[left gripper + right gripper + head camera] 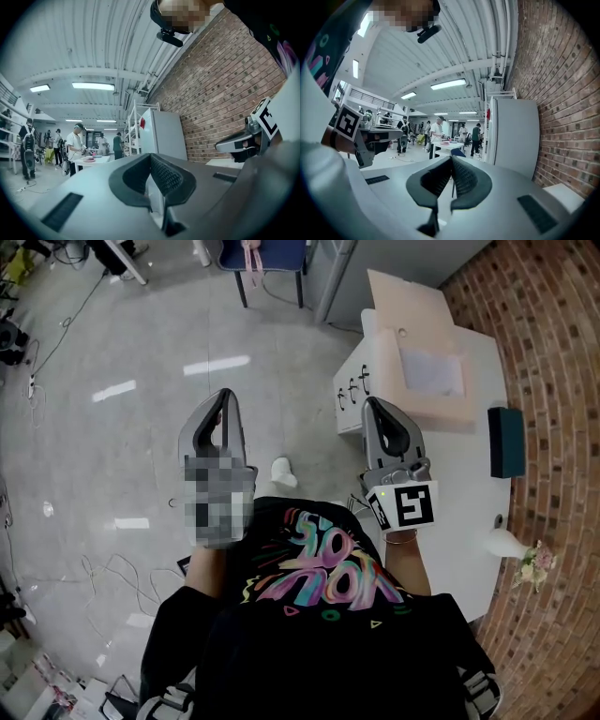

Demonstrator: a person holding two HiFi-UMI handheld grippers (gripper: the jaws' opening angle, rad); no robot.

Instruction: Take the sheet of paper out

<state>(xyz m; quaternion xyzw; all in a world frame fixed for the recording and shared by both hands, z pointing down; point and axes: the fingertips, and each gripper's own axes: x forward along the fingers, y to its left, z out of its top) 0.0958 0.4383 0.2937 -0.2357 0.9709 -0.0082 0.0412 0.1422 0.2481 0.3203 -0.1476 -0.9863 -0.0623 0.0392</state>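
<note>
In the head view a pale sheet [432,370] lies in the open top of a beige box [441,411] on the white table [484,367], under a raised flap. Both grippers are held level in front of the person, short of the table. My left gripper [223,396] hangs over the floor, jaws shut with nothing between them; in its own view the fingertips [151,155] meet. My right gripper [369,402] is near the table's corner, its jaws closed on nothing, tips together in its own view [451,158]. Neither touches the box.
A black block [506,442] and a white vase of flowers [511,545] stand on the table beside the brick wall [562,381]. A blue chair [263,257] is at the back. A white cabinet [513,133] and several people at tables [438,131] are ahead.
</note>
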